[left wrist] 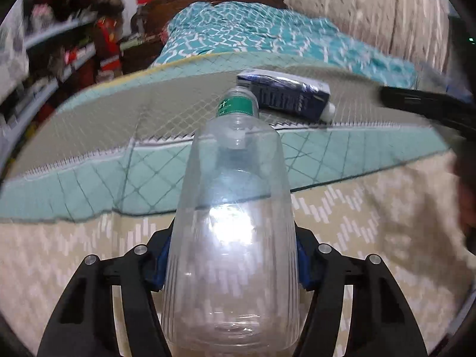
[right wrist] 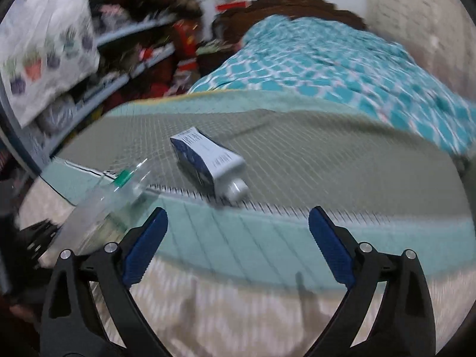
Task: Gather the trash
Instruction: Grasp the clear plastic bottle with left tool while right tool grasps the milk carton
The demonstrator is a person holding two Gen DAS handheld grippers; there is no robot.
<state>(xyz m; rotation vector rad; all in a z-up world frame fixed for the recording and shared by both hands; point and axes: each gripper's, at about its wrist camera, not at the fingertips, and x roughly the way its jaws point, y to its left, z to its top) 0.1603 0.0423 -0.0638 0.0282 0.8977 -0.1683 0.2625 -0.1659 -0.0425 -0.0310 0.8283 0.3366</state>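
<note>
Gripping a clear plastic bottle between its blue pads, the left hand-held gripper holds it base-first toward the camera, neck pointing at the bed. Right hand-held gripper stands wide apart, nothing between its jaws. A blue-and-white carton with a white cap lies on its side on the grey quilted mat, near the bed's edge.

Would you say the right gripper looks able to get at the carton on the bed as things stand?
Probably yes: the right gripper is open and empty, the carton lies ahead of it near the bed edge, and nothing sits between them.
</note>
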